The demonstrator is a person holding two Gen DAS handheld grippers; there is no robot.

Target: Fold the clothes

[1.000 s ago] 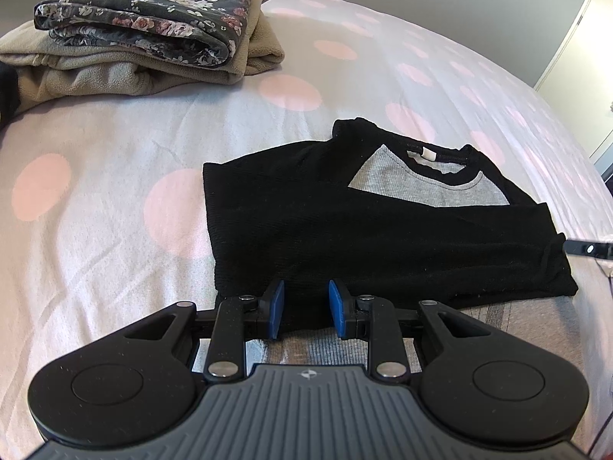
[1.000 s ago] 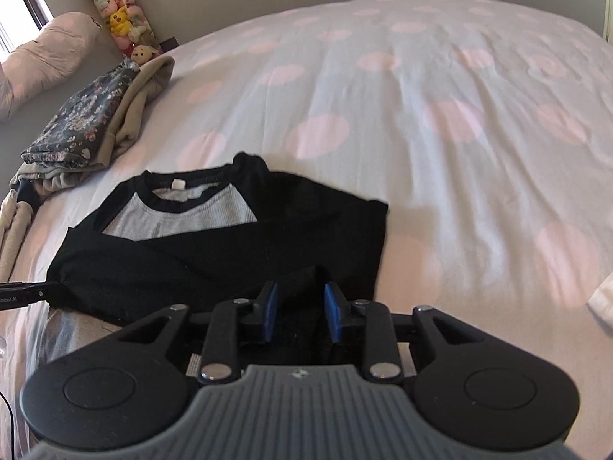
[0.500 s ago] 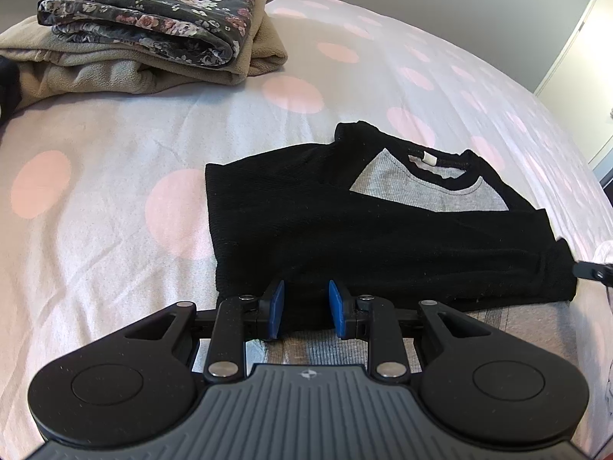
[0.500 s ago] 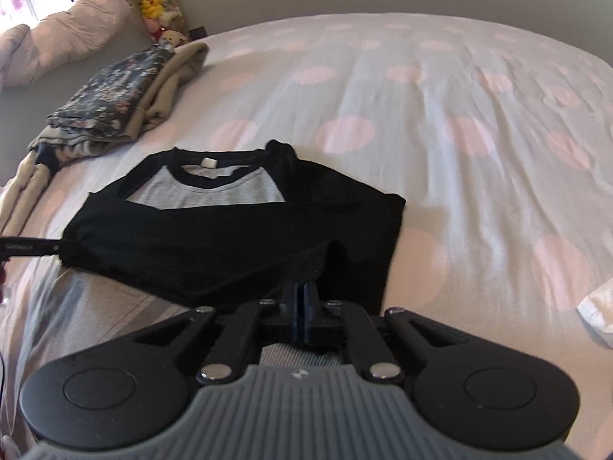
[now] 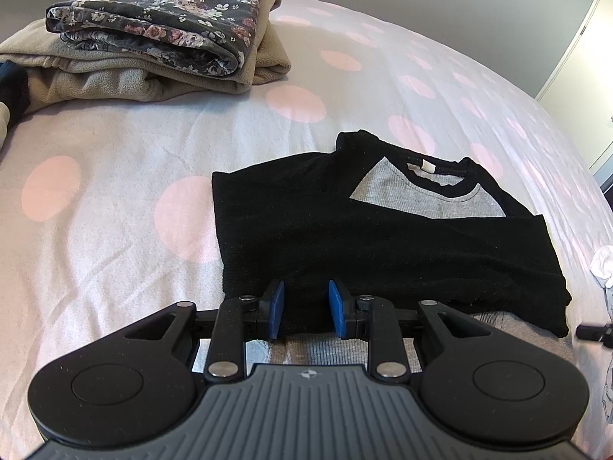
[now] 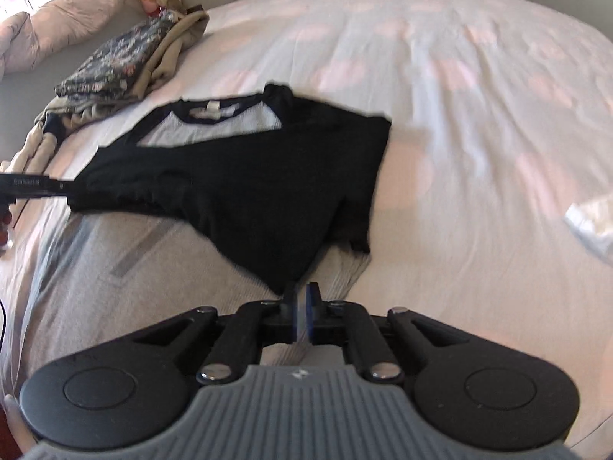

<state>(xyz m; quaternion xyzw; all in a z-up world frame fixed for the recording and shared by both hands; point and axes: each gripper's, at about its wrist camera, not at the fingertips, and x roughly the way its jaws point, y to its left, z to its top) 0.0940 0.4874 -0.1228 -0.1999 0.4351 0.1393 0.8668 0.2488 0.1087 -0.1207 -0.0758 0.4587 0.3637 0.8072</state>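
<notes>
Right wrist view: the black shirt (image 6: 245,176) lies on the spotted bed (image 6: 479,88), its long axis running left to right, far of the right gripper (image 6: 300,308). That gripper's jaws, nearly together and opening slightly, pinch the shirt's near hem, pulled to a point. The left gripper (image 5: 305,308) stands partly open at the shirt's near edge, black fabric between its pads; whether they press it is unclear.

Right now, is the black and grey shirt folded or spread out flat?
Partly folded: the shirt has its black sleeves laid across the grey chest, while the grey lower part still lies spread out on the bed.
</notes>
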